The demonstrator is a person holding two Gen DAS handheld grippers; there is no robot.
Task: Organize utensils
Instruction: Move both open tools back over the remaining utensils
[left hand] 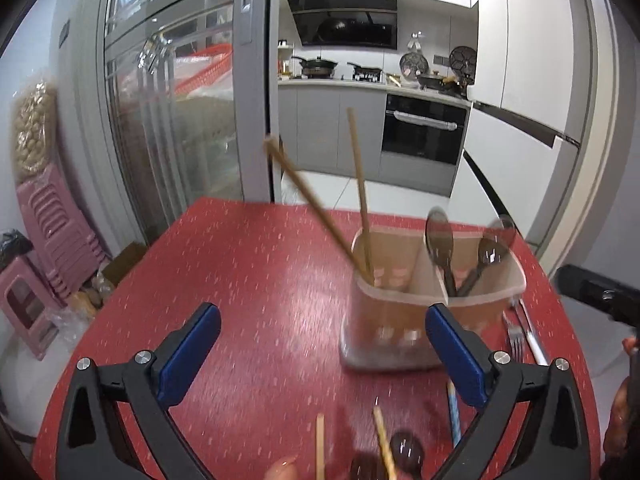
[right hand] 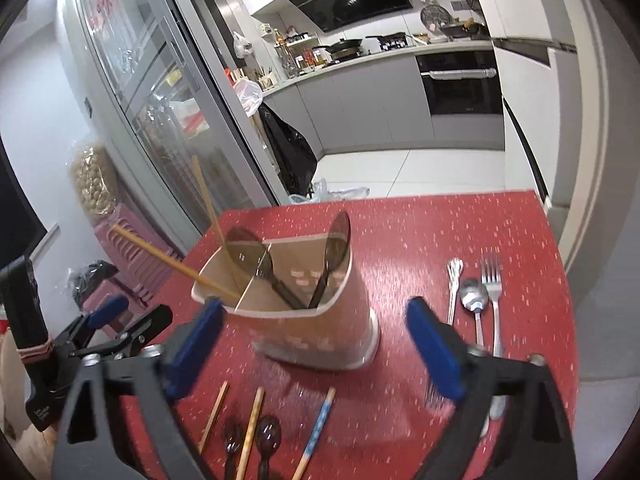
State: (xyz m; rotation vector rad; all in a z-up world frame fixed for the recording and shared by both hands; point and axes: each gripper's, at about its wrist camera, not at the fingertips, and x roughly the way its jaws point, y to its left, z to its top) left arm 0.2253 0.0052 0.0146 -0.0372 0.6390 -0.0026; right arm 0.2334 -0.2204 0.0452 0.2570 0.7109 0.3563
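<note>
A translucent divided utensil holder (left hand: 404,312) (right hand: 320,320) stands on the red table (left hand: 240,280). Its left compartment holds two wooden chopsticks (left hand: 360,188) (right hand: 168,256); its right compartment holds two dark plastic spoons (left hand: 442,248) (right hand: 332,256). Loose chopsticks (right hand: 250,432), a blue-patterned chopstick (right hand: 316,432) and two dark spoons (right hand: 268,444) lie in front of the holder. Metal forks (right hand: 494,304) and a metal spoon (right hand: 474,300) lie to its right. My left gripper (left hand: 320,356) is open and empty, just before the holder. My right gripper (right hand: 312,352) is open and empty, straddling the holder's front.
The table's far edge (right hand: 440,196) drops to the kitchen floor. Pink stools (left hand: 48,240) and a glass cabinet (left hand: 168,120) stand to the left. The left gripper's body shows in the right wrist view (right hand: 100,336). A fork (left hand: 514,336) lies right of the holder.
</note>
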